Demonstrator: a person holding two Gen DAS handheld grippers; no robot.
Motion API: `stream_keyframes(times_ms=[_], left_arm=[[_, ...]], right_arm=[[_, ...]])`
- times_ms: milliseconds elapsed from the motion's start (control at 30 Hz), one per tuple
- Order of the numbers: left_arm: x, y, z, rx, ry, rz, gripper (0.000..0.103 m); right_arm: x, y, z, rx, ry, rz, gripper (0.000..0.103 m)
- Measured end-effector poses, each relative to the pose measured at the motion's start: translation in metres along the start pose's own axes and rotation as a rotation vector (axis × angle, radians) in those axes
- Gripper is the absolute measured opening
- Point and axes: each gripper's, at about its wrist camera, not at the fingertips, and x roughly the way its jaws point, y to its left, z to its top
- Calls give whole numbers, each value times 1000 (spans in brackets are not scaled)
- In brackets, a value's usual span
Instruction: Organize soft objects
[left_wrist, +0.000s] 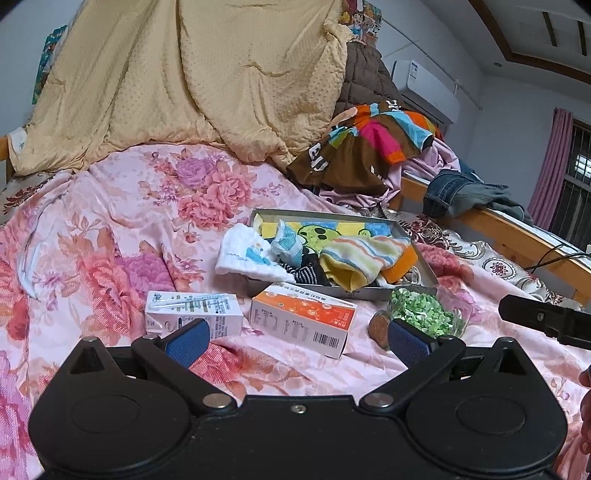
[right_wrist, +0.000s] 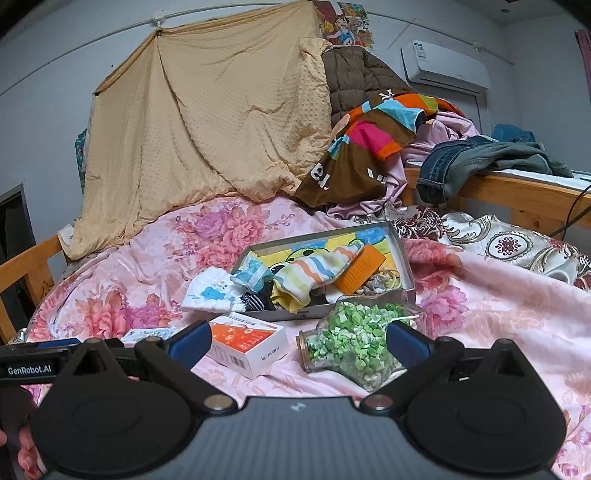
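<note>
A grey metal tray lies on the floral bed cover and holds soft items: a striped pastel sock, a white cloth draped over its left rim, a black-and-white striped piece and an orange ribbed lid. My left gripper hovers open, near the bed's front, nothing between its blue pads. My right gripper is open too, above the orange box and a glass bottle of green bits.
A white carton and the orange-white box lie in front of the tray, the bottle to their right. A yellow blanket hangs behind. Clothes are piled at back right, jeans over a wooden rail.
</note>
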Motion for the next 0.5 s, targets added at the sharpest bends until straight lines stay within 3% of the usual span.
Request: stream_keyframes(times_ms=[500], left_arm=[[-10, -1, -14, -43, 45, 38, 102]], right_arm=[[-9, -7, -15, 17, 10, -18, 103]])
